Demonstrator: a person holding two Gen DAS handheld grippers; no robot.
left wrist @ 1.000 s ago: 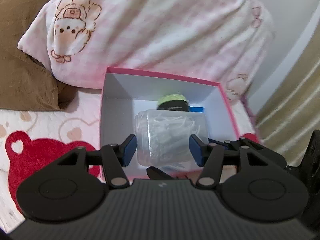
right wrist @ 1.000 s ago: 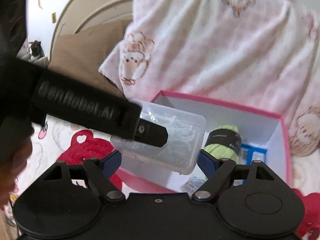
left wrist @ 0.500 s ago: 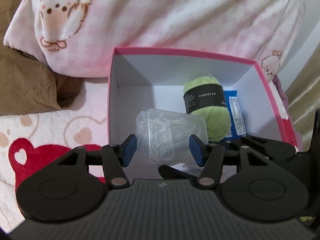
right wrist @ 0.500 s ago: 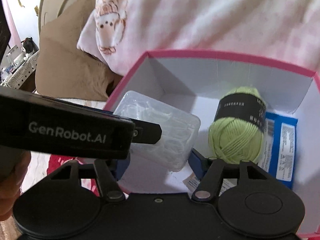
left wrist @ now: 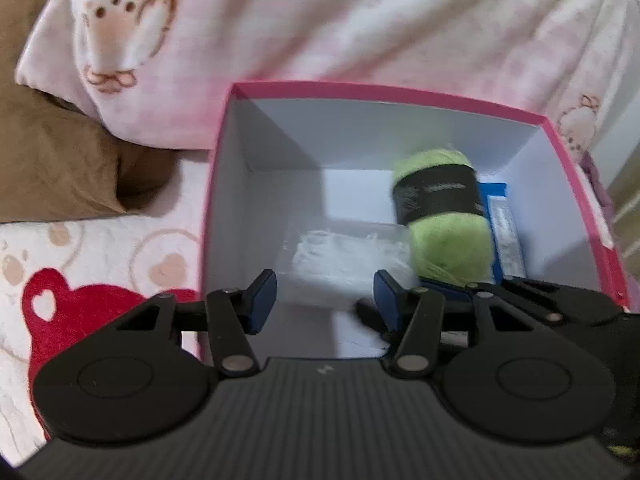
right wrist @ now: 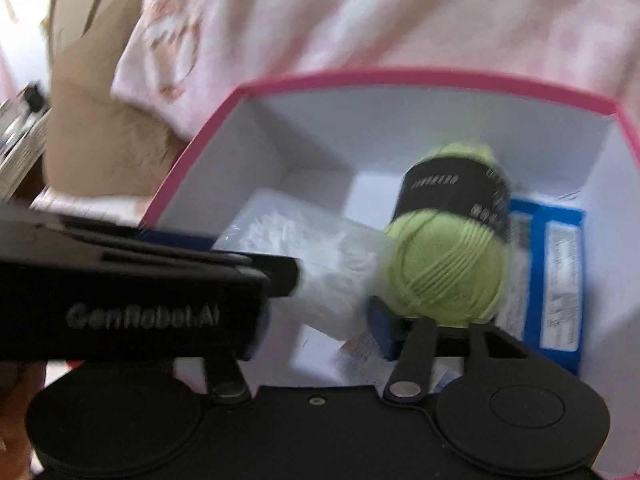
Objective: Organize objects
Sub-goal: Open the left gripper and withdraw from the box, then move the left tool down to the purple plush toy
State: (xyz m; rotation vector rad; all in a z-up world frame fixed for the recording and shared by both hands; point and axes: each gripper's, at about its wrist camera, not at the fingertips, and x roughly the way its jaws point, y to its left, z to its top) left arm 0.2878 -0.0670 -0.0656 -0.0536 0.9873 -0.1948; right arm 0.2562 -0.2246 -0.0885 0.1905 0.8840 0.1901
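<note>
- At the far left a brown pillow (left wrist: 60, 168) lies on the bed cover (left wrist: 80, 312), which is white and pink with a red bear shape on it.
- Behind them, and across the whole top of both views, is a pink blanket (left wrist: 360, 20) with a cartoon print.
- The open carton (left wrist: 360, 90) with a pink rim and white inside walls stands on the cover, just in front of the blanket. Both of my claws reach down into it.
- My left gripper (left wrist: 326, 296) is over the near left part of the carton. Its jaws are closing, and the clear plastic box (left wrist: 344, 256) is between the blue pads, so I am grasping it. The box is full of small white pieces and sits low inside the carton, near the left wall. The picture is blurred here.
- Just to the right of the clear box, touching it, lies the green ball of yarn (left wrist: 448, 236) with a black paper band around it.
- My right gripper (right wrist: 322, 324) has its jaws drawn fully in. The near corner of the clear box lies between the pads, but the left claw hides one pad, so I cannot tell if they press on it.
- At the far right of the carton floor, a blue packet (left wrist: 498, 200) lies flat beside the yarn and partly under it.
</note>
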